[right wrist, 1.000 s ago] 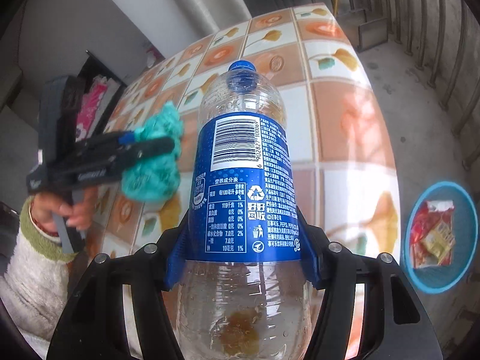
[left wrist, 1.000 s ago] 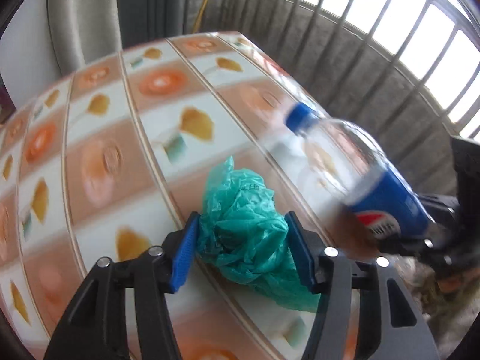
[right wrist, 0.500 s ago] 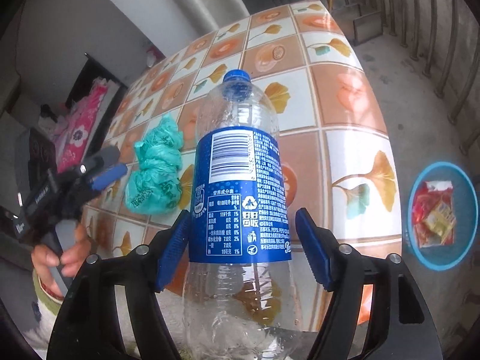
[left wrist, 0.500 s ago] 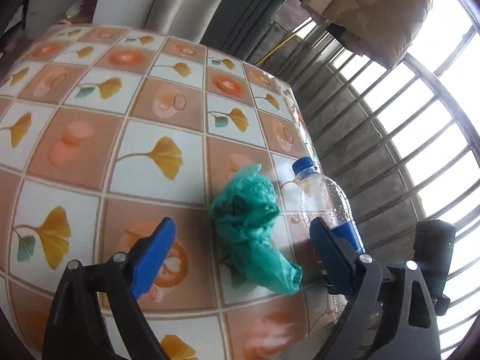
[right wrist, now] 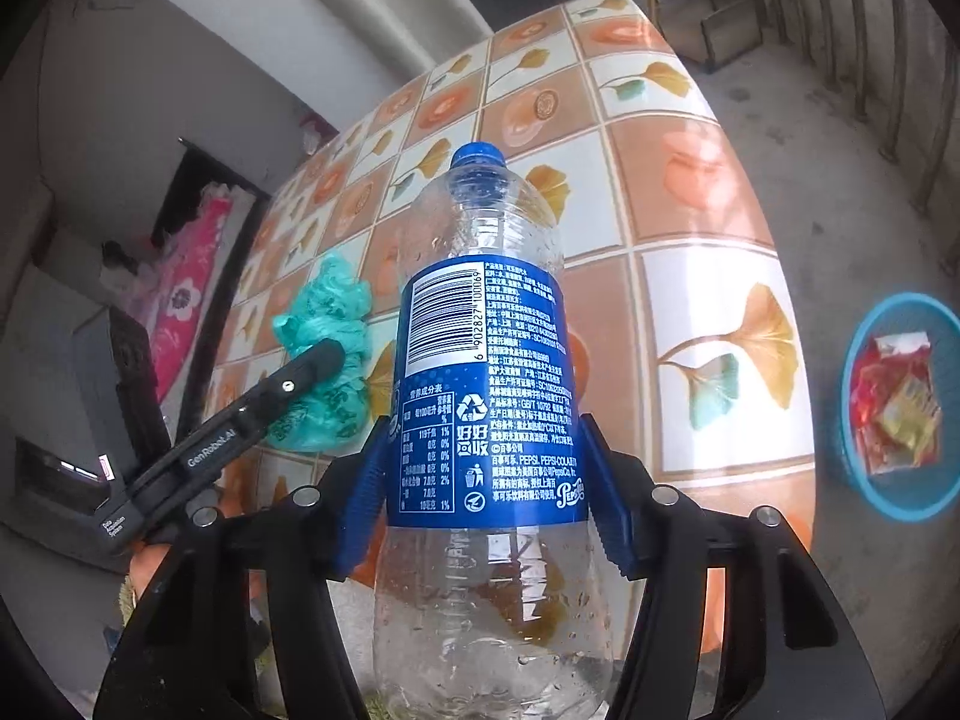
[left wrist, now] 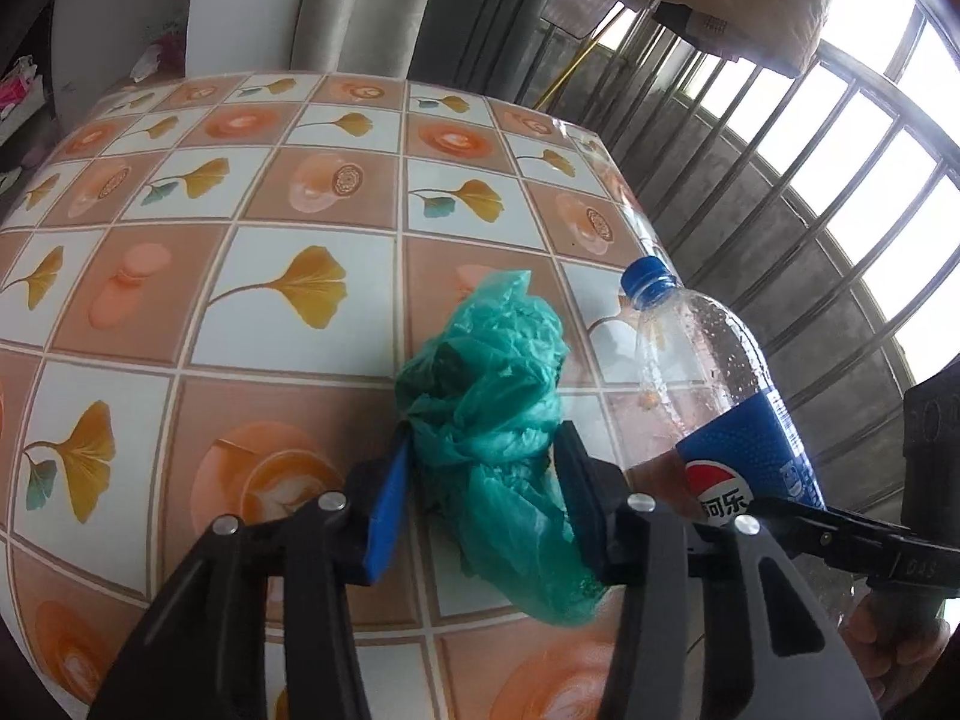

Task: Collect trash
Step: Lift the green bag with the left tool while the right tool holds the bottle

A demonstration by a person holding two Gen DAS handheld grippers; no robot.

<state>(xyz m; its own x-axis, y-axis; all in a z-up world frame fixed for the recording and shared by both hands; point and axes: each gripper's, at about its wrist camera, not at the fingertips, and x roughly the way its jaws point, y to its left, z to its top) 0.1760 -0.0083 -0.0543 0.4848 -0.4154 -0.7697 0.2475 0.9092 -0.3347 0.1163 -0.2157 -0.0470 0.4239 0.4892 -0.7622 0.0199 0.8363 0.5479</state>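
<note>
Green crumpled plastic bag, now pinched between the fingers of the left gripper, low on the tiled desk near its window-side edge; touching the surface or just lifted, cannot tell. Half a second ago lay loose with those fingers spread wide on either side; closed in on it since, narrowed to the width of the crumple, the plastic bulging out in front and below. Just beside it, nearly empty cola bottle with blue cap and a little brown liquid in the bottom, upright and clamped across its blue label by the right gripper; likewise released a moment back with a gap at each side, and gripped again now. Probably means both pieces secured and ready to carry off the desk. Likely destination: blue basket on the floor past the desk's edge, already holding red and yellow wrappers. Nothing else seen left on the desk.
</note>
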